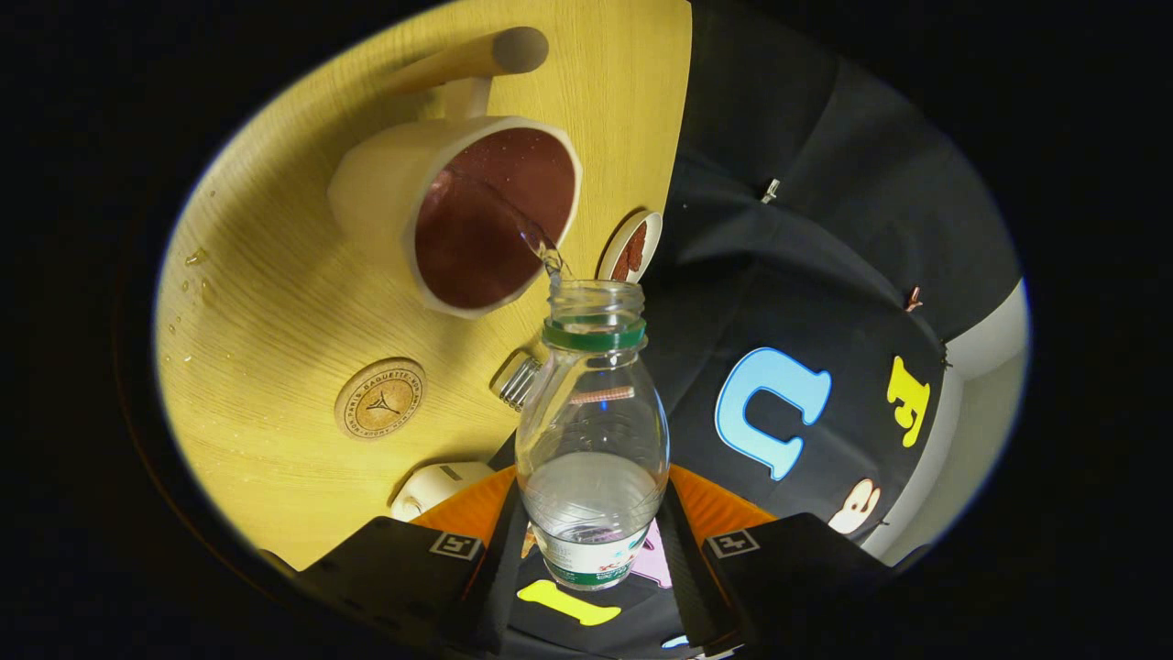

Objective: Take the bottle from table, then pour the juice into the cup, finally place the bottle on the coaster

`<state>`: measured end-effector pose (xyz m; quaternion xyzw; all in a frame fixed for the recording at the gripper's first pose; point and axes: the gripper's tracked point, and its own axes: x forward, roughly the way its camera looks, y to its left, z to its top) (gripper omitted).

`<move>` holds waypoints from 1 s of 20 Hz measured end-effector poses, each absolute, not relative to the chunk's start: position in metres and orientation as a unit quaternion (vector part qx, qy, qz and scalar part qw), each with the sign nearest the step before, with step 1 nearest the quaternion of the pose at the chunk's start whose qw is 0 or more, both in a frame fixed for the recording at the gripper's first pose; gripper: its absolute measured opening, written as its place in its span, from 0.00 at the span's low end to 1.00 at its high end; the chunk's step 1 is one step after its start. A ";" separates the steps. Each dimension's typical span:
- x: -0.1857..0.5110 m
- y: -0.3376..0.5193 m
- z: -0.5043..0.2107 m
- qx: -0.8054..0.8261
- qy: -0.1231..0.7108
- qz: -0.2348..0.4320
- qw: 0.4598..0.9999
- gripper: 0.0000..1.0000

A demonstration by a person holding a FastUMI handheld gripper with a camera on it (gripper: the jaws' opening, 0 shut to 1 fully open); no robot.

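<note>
Spanning behind everything, yellow wooden table with few droplets near its edge. Cream cup, dark red inside, stands on table beyond fingers. Clear bottle, partly filled, clamped between both fingers of gripper; open mouth tipped toward cup, thin clear stream running into it. Round cork coaster lies on table beside cup, apart from bottle. Small white cap near cup rim.

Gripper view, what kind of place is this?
Probably a staged tabletop booth: a wooden table against a black cloth wall, with the gripper shut on a bottle pouring into a cup.
</note>
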<state>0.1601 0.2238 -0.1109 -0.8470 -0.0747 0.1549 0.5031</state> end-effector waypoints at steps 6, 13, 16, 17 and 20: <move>0.169 0.222 -0.097 -0.855 -0.089 0.148 0.490 0.74; 0.170 0.234 -0.090 -0.868 -0.121 0.153 0.457 0.74; 0.169 0.237 -0.089 -0.872 -0.129 0.155 0.445 0.74; 0.169 0.237 -0.089 -0.874 -0.131 0.156 0.442 0.74; 0.169 0.239 -0.089 -0.878 -0.136 0.156 0.432 0.73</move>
